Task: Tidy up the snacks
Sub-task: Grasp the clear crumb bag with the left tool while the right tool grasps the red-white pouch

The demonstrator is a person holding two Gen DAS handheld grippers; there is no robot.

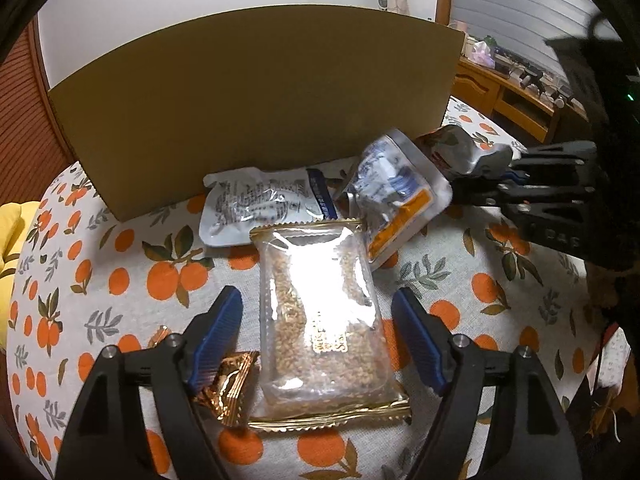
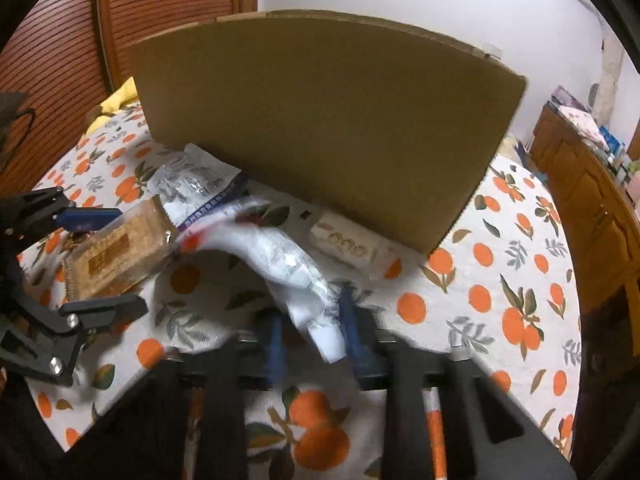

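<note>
— On the table (image 1: 440, 280) with the orange-fruit cloth, what is the left gripper (image 1: 318, 336) doing?

— Its jaws are wide apart. A clear bag of crunchy grain snack (image 1: 320, 320) lies flat between them. Nothing touches it.

— And the right gripper (image 2: 316, 332)?

— It pinches the end of a white packet (image 2: 288, 264). It looks blurry.

— Where is the box (image 2: 320, 128)?

— Right behind the snacks. Another white packet (image 1: 256, 208) lies at its foot, and a small gold wrapper (image 1: 228, 392) sits beside the left finger.
</note>
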